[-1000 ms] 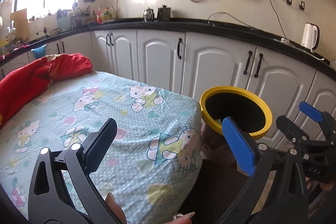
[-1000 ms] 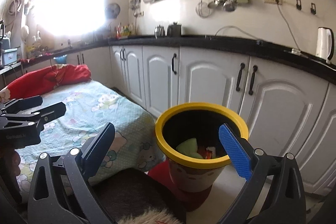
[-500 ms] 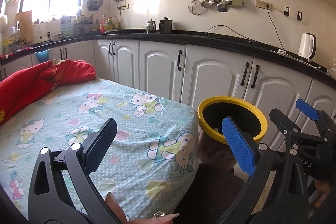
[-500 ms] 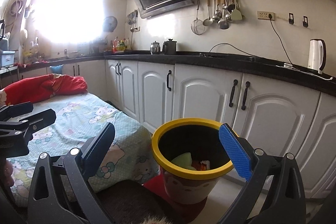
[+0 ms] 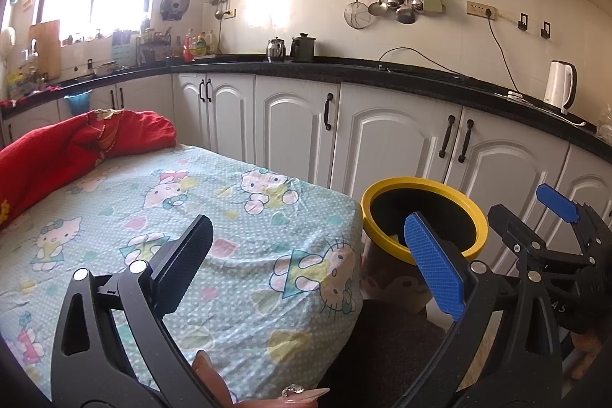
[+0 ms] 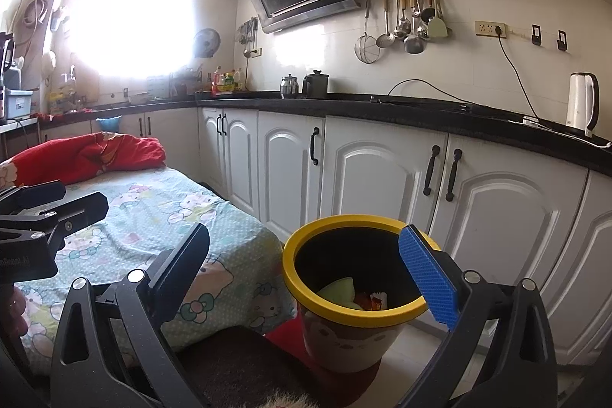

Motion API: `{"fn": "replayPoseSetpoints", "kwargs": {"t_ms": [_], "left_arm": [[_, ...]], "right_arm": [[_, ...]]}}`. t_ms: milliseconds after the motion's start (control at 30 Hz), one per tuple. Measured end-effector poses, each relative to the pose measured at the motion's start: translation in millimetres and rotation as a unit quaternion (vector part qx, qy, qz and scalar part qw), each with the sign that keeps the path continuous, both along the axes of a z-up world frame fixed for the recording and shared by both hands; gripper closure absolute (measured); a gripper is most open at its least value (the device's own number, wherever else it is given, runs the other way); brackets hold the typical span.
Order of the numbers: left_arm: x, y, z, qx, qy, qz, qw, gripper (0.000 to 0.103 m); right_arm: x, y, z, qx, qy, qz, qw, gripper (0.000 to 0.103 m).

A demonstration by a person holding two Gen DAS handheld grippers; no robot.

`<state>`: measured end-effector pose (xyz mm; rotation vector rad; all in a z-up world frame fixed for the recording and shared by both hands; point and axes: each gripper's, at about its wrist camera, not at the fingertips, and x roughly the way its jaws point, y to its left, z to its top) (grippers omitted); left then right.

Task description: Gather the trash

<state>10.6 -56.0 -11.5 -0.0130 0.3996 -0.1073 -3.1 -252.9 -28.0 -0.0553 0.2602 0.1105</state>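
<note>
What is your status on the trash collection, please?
Left claw and right claw open, empty. Yellow-rimmed round trash bin holds scraps. No trash visible on cartoon-print tablecloth. Nothing in the way.

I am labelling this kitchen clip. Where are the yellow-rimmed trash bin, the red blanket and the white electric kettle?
yellow-rimmed trash bin (image 6: pixel 306 289): right wrist view, on the near left of its yellow rim.
red blanket (image 5: pixel 57 155): left wrist view, on its bunched middle.
white electric kettle (image 6: pixel 579 102): right wrist view, on its body.
</note>
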Motion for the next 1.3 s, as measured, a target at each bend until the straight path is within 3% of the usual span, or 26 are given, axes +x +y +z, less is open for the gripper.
{"fn": "replayPoseSetpoints", "kwargs": {"t_ms": [1300], "left_arm": [[2.7,-1.3,0.3,-0.002,0.001,0.000,1.0000,0.011]], "right_arm": [[1.9,0.7,-1.6,0.001,0.002,0.000,1.000,0.006]]}}
